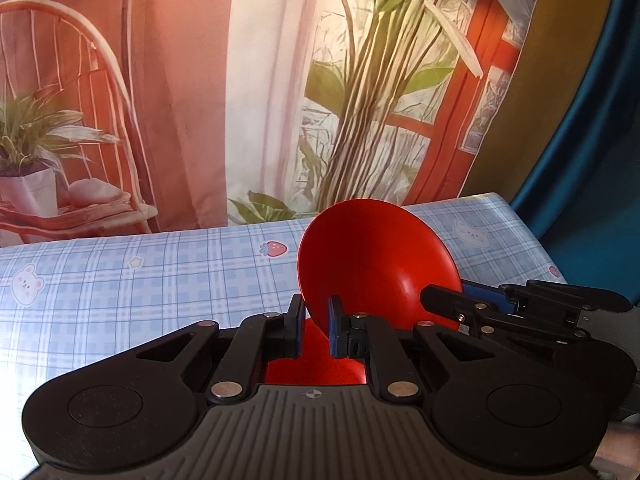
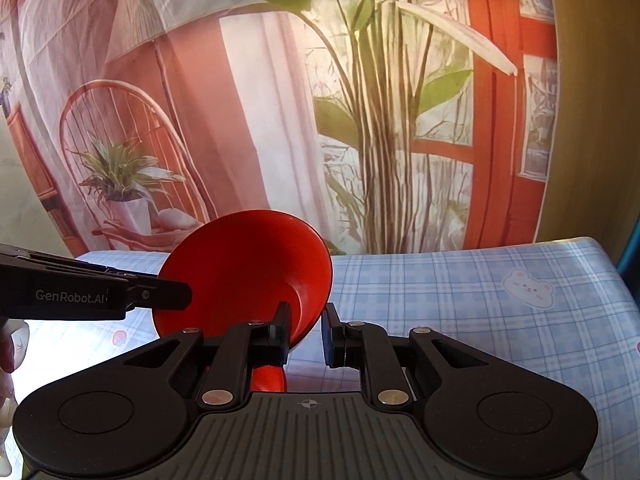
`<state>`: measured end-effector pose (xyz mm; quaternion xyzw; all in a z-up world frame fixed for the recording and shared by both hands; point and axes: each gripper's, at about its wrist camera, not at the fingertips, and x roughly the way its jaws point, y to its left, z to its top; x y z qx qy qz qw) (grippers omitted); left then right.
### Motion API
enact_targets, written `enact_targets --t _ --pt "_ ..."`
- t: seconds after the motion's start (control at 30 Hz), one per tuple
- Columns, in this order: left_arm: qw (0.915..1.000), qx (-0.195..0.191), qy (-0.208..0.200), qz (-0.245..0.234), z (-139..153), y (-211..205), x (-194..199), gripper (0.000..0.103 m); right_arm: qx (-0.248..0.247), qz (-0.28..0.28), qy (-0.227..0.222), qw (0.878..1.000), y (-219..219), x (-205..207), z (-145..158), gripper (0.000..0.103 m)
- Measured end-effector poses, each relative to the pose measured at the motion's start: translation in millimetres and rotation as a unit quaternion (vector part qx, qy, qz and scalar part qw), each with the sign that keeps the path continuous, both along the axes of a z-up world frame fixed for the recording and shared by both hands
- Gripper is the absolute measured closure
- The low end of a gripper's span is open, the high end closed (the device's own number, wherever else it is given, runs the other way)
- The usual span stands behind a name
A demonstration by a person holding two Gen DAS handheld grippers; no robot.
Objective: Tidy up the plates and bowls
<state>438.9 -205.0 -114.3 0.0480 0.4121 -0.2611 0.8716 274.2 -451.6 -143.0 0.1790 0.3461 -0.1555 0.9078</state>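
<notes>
A red bowl (image 1: 376, 264) is held tilted above the blue checked tablecloth (image 1: 140, 280), its hollow facing the cameras. My left gripper (image 1: 316, 320) is shut on the bowl's near left rim. My right gripper reaches in from the right in the left wrist view (image 1: 444, 300) and clamps the opposite rim. In the right wrist view the same bowl (image 2: 248, 272) sits between my right gripper's fingers (image 2: 306, 328), which pinch its lower right rim. The left gripper (image 2: 176, 294) enters from the left and grips the bowl's left rim.
The table (image 2: 480, 320) is covered by a blue checked cloth with bear and strawberry prints. Its far edge meets a printed backdrop (image 1: 280, 80) of curtains, a chair and plants. A blue curtain (image 1: 592, 160) hangs at the right past the table's corner.
</notes>
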Motion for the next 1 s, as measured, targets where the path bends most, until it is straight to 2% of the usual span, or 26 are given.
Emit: enact_targets --t 0.5,1.0 --pt "0.9999 0.009 0.013 0.001 -3.2 16.6 -23.9 0.09 0.006 0.011 0.019 1.0 29.3 -16.2 -1.4 0.088" --pt "0.9994 0.01 0.033 0.007 -11.9 27.1 -27.5 0.09 0.007 0.023 0.034 0.999 43.4 -16.9 -4.5 0.089"
